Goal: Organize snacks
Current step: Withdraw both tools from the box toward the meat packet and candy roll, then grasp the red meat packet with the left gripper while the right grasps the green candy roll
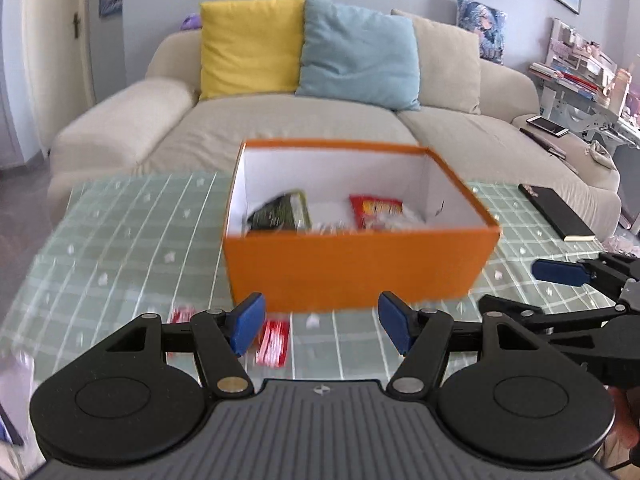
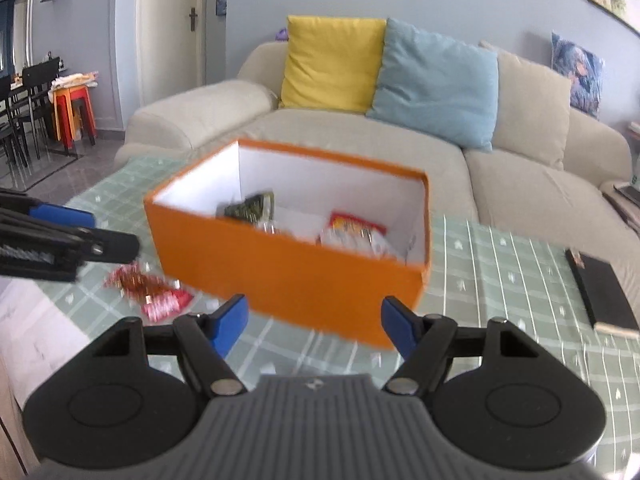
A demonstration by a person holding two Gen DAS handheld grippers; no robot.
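An orange box (image 1: pixel 356 268) (image 2: pixel 280 276) with white inner walls stands on the green checked table. Inside lie a dark green snack packet (image 1: pixel 280 214) (image 2: pixel 250 208) and a red and white snack packet (image 1: pixel 378 210) (image 2: pixel 354 232). Red snack packets (image 1: pixel 274 342) (image 2: pixel 154 290) lie on the table in front of the box's left corner. My left gripper (image 1: pixel 322 326) is open just short of the box's front wall, holding nothing. My right gripper (image 2: pixel 314 324) is open near the box's front right corner, also holding nothing. Each gripper shows at the edge of the other's view.
A black notebook (image 1: pixel 556 212) (image 2: pixel 600 292) lies on the table right of the box. A beige sofa (image 1: pixel 280 128) with yellow, blue and beige cushions stands behind the table. A phone (image 1: pixel 546 124) rests on the sofa's right arm. Chairs and stools (image 2: pixel 72 112) stand far left.
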